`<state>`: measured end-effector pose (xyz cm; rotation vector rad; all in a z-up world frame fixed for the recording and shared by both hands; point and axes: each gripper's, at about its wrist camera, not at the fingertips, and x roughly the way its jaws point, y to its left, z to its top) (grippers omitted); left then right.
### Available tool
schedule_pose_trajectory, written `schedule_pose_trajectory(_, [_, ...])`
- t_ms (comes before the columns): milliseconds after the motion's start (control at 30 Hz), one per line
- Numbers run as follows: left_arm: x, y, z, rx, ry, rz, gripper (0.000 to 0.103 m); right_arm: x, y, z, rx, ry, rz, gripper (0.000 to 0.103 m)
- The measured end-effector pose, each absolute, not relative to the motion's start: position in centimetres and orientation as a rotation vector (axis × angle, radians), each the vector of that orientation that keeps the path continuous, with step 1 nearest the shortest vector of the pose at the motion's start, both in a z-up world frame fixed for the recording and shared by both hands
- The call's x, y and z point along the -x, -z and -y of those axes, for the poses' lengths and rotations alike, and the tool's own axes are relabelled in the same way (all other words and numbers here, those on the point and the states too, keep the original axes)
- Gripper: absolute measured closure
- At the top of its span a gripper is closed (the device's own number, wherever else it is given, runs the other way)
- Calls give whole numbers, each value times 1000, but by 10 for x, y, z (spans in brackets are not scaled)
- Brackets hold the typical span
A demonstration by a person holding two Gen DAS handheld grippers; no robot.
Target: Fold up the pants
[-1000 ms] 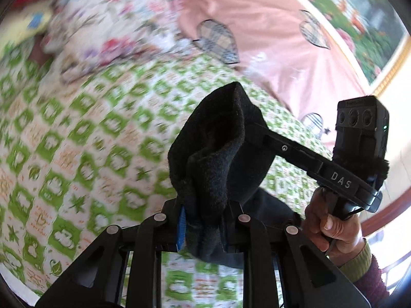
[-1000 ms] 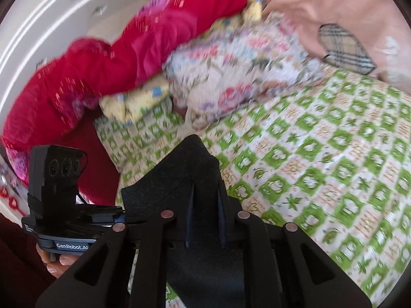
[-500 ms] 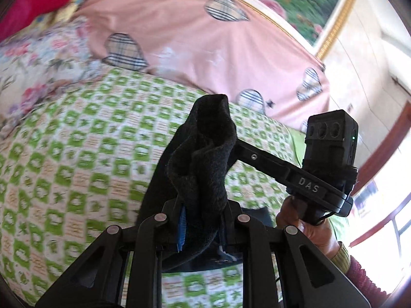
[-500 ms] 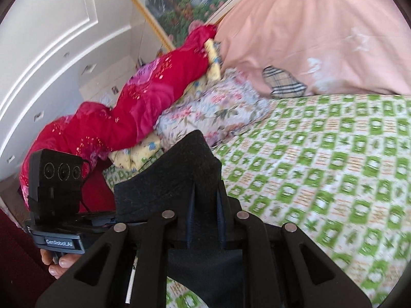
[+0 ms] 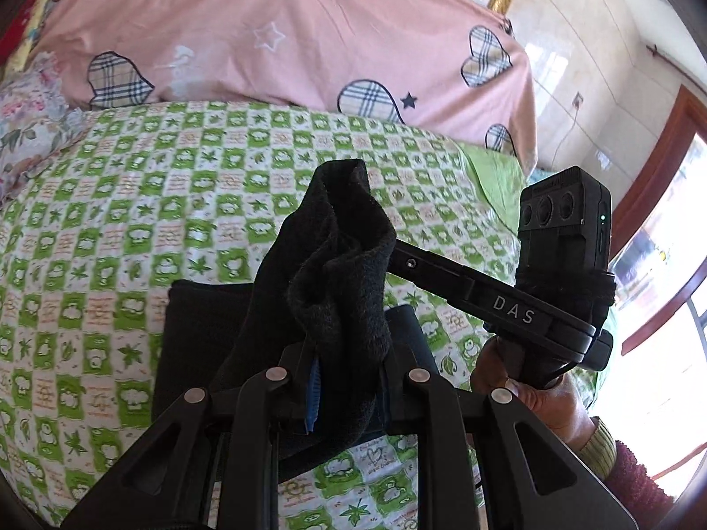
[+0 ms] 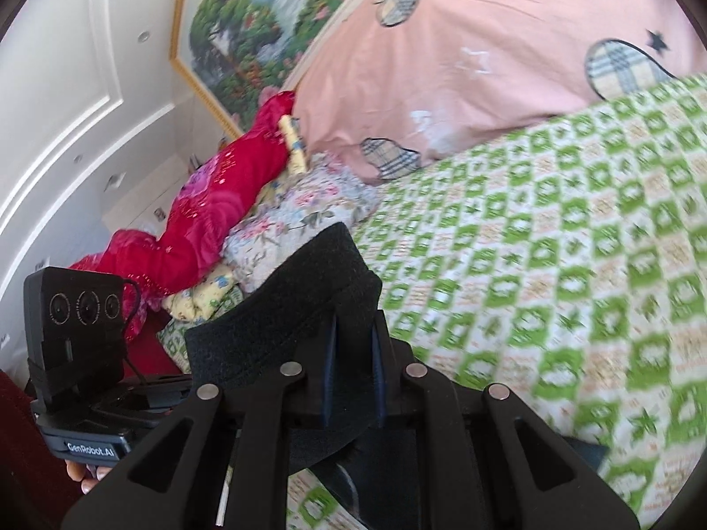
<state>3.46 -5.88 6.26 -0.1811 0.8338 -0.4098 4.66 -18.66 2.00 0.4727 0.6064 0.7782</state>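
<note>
We've got the black pants [image 5: 336, 274] lifted over the green-checked bedspread [image 5: 132, 221], left gripper [image 5: 344, 353] & right gripper [image 6: 353, 344] each clamped on a bunched edge, rest of fabric lying below.

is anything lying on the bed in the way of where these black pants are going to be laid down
Nothing visible does. Both grippers hold the black pants over bare green checkered sheet. The floral bedding and pink quilt lie at its far edge.

Our right gripper [image 6: 351, 353] clamps a fold of the black pants [image 6: 305, 291] above the green-checked bed [image 6: 552, 243], with the left gripper [image 6: 84, 353] at its left and the pink pillow [image 6: 464, 44] beyond.
</note>
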Motion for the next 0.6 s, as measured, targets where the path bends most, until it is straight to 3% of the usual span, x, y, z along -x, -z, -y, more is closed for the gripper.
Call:
schedule_pose_trajectory(367, [-40, -26, 113, 57, 453, -878, 83, -36, 20, 233, -533, -667, -663, 88])
schedule_pose_trajectory(600, [-42, -8, 126, 38, 499, -914, 69, -22, 24, 253, -524, -510, -692, 82])
